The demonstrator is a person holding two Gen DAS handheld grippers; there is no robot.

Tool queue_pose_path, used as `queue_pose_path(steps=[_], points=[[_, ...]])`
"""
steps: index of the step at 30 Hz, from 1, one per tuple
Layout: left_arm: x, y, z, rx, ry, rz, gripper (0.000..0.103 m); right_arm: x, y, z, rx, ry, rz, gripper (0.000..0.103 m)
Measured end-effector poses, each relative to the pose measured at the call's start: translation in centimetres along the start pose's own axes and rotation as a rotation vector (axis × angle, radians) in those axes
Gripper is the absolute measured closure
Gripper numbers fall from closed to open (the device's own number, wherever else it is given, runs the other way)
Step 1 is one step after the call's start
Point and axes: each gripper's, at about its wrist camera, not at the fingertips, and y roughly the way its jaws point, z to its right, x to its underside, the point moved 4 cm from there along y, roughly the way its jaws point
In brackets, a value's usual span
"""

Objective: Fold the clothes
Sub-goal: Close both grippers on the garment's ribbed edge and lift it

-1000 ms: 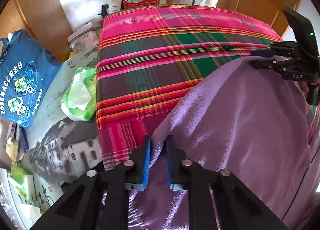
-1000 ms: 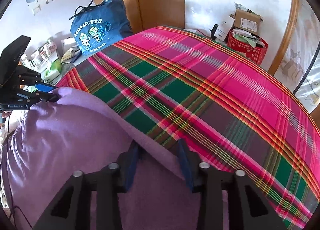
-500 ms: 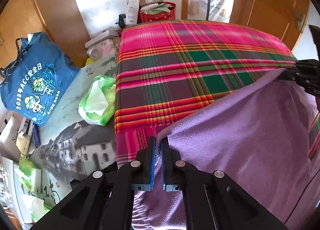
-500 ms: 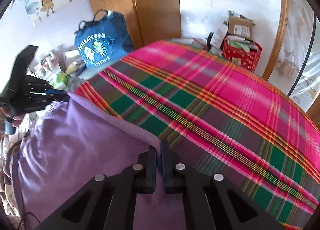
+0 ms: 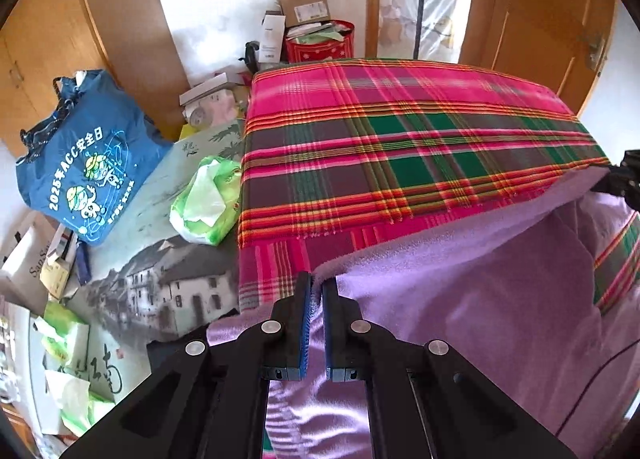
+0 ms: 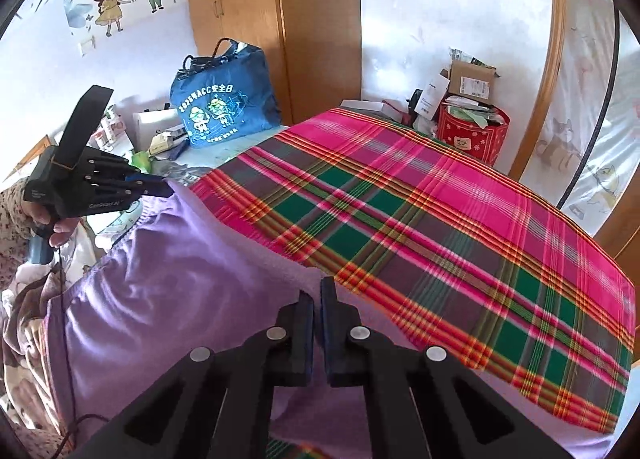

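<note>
A purple fleece garment [image 5: 472, 299] [image 6: 168, 271] with a shiny lining hangs lifted above the near end of a pink and green plaid blanket [image 5: 400, 155] [image 6: 440, 227]. My left gripper [image 5: 316, 287] is shut on one corner of its upper edge. My right gripper [image 6: 317, 295] is shut on the other corner of that edge. The edge runs taut between the two. In the right wrist view the left gripper [image 6: 170, 191] shows at the far left, held by a hand. In the left wrist view only the right gripper's black body [image 5: 624, 179] shows, at the right edge.
Left of the blanket lie a blue printed bag [image 5: 80, 163] [image 6: 220, 107], a green plastic bag [image 5: 208, 199] and boxes on a cloth printed with houses [image 5: 160, 291]. A red tin [image 5: 320, 43] [image 6: 472, 131] and cartons stand at the far end. Wooden wardrobe doors [image 6: 280, 19] stand behind.
Both grippers closed on the garment's upper edge, the right from wide apart, and rose with it. The edge lifted off the blanket and pulled straight between them.
</note>
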Motion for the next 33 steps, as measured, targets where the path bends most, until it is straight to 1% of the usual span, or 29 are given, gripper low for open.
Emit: queue_pose_path(steps=[4,16,26,33], points=[[0.7,-1.0,0.2,-0.006,0.0,0.013,0.098,0.6,-1.0,-0.9,0.005,0.011,-0.004,0.099],[3.6,-5.0,1.1,-0.005,-0.006,0.067,0.098,2.8,-4.6,-3.9,0.011,0.031,0.026,0.099],[5.8,-9.3,1.9,-0.013,0.01,0.122,0.098,4.4,-8.4,-7.0,0.051,0.007,0.077,0.099],[7.6,-11.8,2.2,-0.014,0.013,0.142,0.098,5.5,-10.7,-9.4,0.069,-0.019,0.098,0.099]])
